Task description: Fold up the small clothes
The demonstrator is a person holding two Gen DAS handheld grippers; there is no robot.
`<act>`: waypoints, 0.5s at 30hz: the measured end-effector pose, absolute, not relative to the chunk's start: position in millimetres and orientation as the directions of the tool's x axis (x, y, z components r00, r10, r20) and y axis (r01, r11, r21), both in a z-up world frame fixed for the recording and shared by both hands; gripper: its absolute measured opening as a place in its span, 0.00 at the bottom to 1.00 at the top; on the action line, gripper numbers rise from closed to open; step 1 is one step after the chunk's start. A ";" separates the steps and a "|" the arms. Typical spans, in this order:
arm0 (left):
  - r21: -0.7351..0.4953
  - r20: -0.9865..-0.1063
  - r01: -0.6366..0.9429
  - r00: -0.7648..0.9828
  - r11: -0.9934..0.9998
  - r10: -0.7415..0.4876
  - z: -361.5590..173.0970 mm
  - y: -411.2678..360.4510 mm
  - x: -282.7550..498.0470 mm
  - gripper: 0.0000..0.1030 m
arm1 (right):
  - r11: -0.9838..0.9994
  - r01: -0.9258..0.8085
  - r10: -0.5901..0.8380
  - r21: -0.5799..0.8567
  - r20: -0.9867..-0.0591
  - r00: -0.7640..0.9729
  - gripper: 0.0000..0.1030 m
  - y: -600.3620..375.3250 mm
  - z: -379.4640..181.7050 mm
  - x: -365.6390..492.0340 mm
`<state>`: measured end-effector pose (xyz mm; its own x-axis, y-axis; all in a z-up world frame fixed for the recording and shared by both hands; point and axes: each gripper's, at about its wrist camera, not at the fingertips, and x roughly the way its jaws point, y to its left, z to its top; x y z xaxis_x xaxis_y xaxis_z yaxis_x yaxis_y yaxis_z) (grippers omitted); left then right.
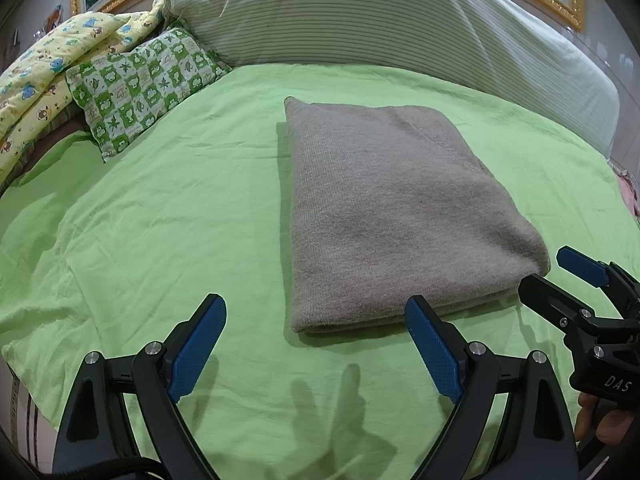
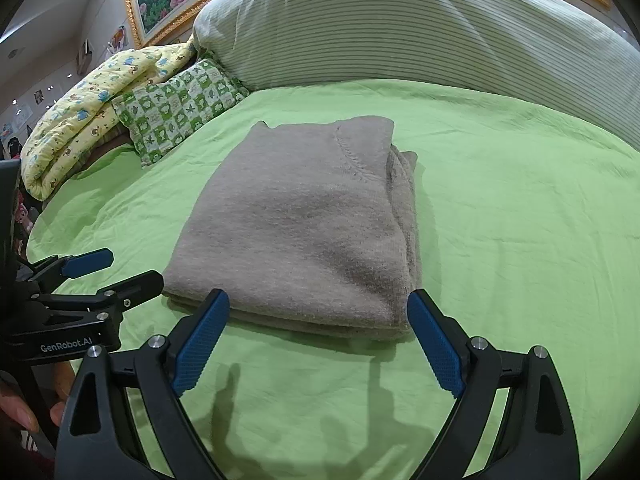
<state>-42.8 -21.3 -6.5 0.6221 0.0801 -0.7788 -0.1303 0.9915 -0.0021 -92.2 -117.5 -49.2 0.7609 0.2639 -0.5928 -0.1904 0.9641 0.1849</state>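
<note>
Hovering over my green sheet, I see the left gripper and right gripper spread wide, empty, near the folded grey sweater.

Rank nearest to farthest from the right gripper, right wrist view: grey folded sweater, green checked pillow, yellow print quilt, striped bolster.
From the right gripper:
1. Grey folded sweater, straight ahead, its near edge between the open fingers.
2. Green checked pillow, ahead to the left.
3. Yellow print quilt and striped bolster, left rear and along the back: too close to call.
</note>
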 end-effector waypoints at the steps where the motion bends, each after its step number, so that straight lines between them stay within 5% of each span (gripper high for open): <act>1: -0.002 -0.779 -0.131 0.622 0.991 0.080 -6.5 -21.4 -43.0 0.89 | 0.964 -0.191 0.264 0.184 -0.593 0.761 0.88 -117.5 -48.9 -92.1; 15: -0.001 -0.778 -0.131 0.623 0.991 0.082 -5.4 -21.6 -41.7 0.90 | 0.963 -0.193 0.268 0.187 -0.591 0.761 0.88 -120.7 -46.8 -89.1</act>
<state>-41.7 -21.6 -5.4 0.6232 0.0816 -0.7778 -0.1310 0.9914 -0.0009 -89.1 -120.7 -46.8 0.7607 0.2677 -0.5914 -0.1932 0.9631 0.1874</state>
